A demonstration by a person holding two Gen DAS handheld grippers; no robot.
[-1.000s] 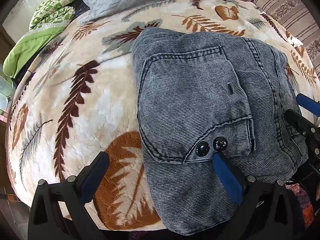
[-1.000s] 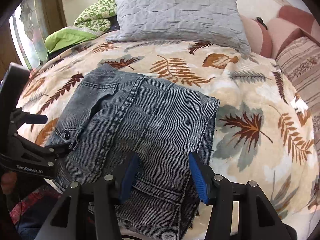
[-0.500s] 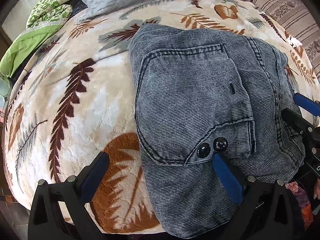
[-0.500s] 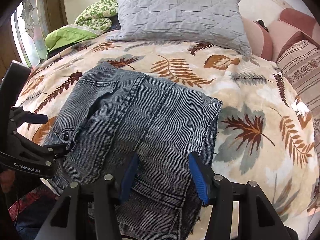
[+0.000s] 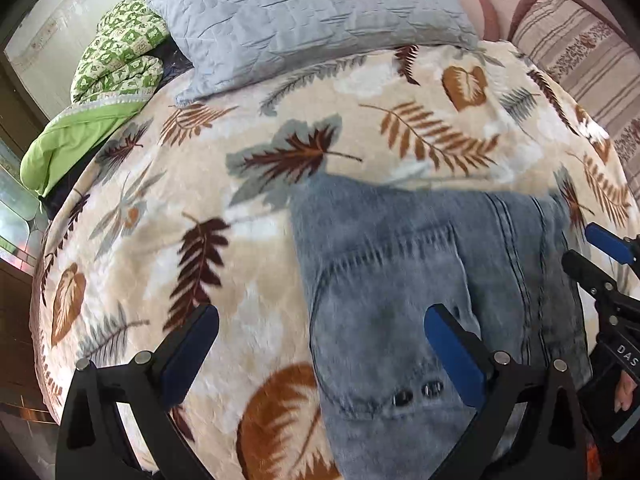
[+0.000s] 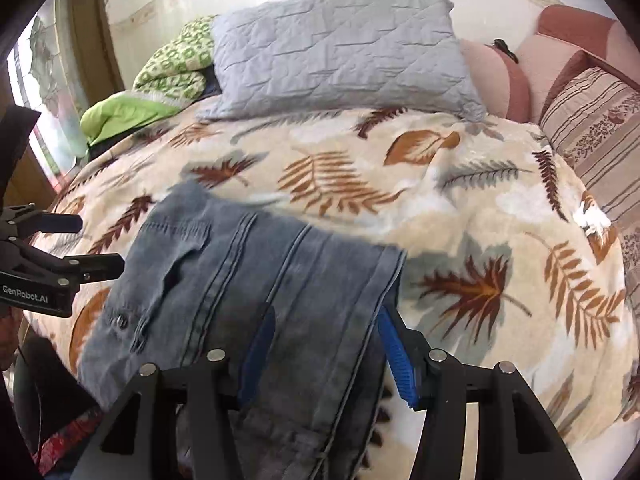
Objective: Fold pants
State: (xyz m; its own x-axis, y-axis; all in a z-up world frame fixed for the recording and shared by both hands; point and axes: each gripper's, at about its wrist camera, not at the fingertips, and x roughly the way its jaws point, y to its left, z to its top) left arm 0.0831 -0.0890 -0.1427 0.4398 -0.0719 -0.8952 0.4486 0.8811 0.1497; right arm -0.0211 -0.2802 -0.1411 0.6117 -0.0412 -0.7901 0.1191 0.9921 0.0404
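Note:
The folded grey-blue denim pants (image 5: 400,280) lie on the leaf-print blanket at the near edge of the bed, pocket with two dark buttons facing up; they also show in the right wrist view (image 6: 256,280). My left gripper (image 5: 320,340) is open and empty, above the pants' left edge, its right finger over the denim. My right gripper (image 6: 324,344) is open and empty, over the pants' right side. Each gripper shows at the edge of the other's view, the right one (image 5: 608,248) and the left one (image 6: 60,240).
The leaf-print blanket (image 6: 460,208) covers the bed. A grey quilted pillow (image 6: 340,56) lies at the head, a green patterned quilt (image 6: 160,92) to its left, pink and striped cushions (image 6: 592,120) to the right. A window is at far left.
Both grippers have pulled back and tilted up, so the pants sit lower in both views and more of the pillows shows. The pants lie unchanged. Both grippers stay open.

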